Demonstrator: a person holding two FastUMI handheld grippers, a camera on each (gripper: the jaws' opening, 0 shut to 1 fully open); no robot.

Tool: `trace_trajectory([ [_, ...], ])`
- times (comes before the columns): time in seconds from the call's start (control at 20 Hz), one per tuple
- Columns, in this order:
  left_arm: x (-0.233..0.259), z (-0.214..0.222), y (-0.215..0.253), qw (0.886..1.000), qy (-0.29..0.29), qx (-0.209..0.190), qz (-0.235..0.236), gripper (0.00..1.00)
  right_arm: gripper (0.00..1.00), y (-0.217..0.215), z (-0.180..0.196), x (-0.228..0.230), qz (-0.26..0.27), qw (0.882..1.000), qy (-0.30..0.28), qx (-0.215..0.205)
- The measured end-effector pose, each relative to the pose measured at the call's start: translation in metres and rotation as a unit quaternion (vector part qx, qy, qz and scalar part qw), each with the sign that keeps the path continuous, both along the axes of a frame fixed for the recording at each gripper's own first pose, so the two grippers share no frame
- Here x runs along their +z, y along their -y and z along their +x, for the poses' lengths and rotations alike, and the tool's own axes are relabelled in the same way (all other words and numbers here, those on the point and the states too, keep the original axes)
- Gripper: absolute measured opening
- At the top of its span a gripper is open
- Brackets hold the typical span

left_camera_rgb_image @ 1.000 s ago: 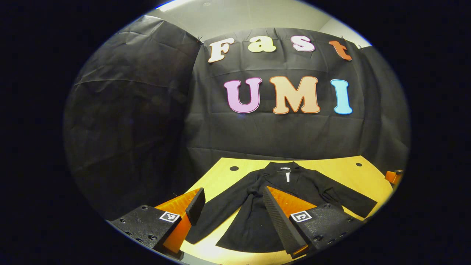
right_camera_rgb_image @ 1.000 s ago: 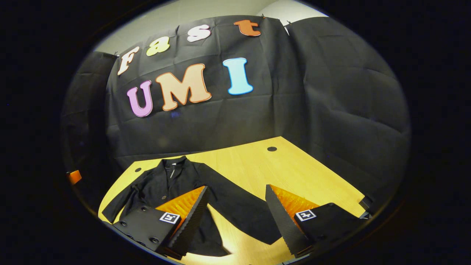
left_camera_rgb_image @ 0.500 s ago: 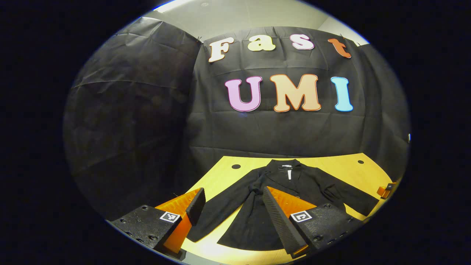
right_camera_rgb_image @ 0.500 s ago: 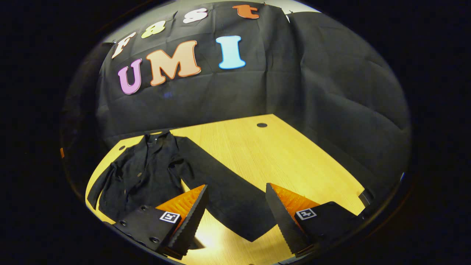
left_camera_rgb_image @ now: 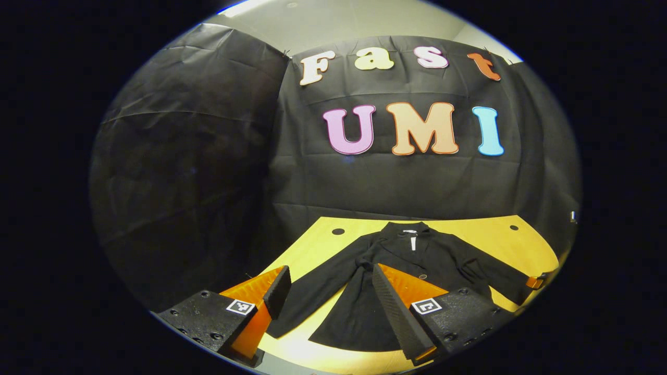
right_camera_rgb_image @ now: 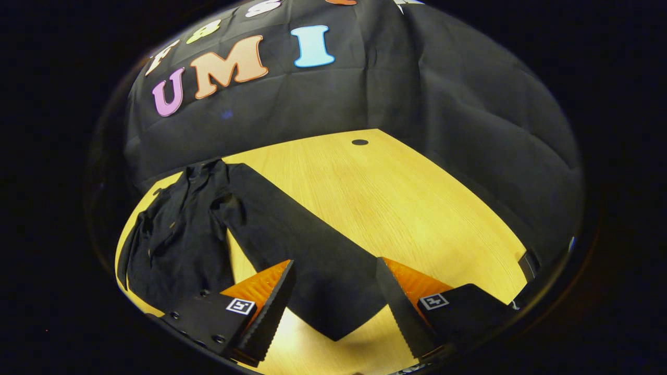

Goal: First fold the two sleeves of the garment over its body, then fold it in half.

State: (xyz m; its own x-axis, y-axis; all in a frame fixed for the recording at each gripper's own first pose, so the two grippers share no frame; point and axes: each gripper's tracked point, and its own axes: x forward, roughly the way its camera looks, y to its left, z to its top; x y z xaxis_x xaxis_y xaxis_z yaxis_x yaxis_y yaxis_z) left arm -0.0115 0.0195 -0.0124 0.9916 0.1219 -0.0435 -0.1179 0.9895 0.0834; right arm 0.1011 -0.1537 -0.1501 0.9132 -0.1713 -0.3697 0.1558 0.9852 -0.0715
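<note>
The black jacket (left_camera_rgb_image: 411, 271) lay flat on the yellow table (right_camera_rgb_image: 396, 198), sleeves spread. The right gripper (right_camera_rgb_image: 333, 307) hung wide open over the right sleeve's cuff (right_camera_rgb_image: 333, 312); the left gripper (left_camera_rgb_image: 328, 302) gaped empty. Best to pinch the cuff edge squarely, then lift.

Yellow wooden table (right_camera_rgb_image: 396, 203), black cloth wall (left_camera_rgb_image: 198, 156), pale ceiling (left_camera_rgb_image: 333, 21)

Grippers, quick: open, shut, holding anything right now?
Left gripper: open, holding nothing, above the black jacket.
Right gripper: open, holding nothing, its fingers straddling the end of the jacket's sleeve.
</note>
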Motion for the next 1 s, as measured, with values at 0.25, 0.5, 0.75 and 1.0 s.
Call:
trace_trajectory([
  [0.25, -0.003, -0.002, -0.002, 1.000, -0.005, 0.006, 0.001, 0.93, 0.94, 0.009, -0.001, -0.018, -0.014, 0.999, -0.035, 0.002],
  [0.5, -0.002, -0.011, -0.008, 1.000, -0.003, 0.010, 0.008, 0.93, 0.99, 0.013, -0.002, -0.040, -0.016, 0.998, -0.067, -0.002],
  [0.75, 0.001, -0.004, 0.000, 1.000, 0.000, 0.003, 0.016, 0.93, 0.99, 0.013, 0.000, -0.040, -0.021, 0.998, -0.056, 0.005],
  [1.0, -0.007, -0.003, 0.009, 1.000, -0.008, -0.007, 0.013, 0.93, 0.99, 0.015, 0.001, -0.041, -0.020, 0.999, -0.041, 0.003],
])
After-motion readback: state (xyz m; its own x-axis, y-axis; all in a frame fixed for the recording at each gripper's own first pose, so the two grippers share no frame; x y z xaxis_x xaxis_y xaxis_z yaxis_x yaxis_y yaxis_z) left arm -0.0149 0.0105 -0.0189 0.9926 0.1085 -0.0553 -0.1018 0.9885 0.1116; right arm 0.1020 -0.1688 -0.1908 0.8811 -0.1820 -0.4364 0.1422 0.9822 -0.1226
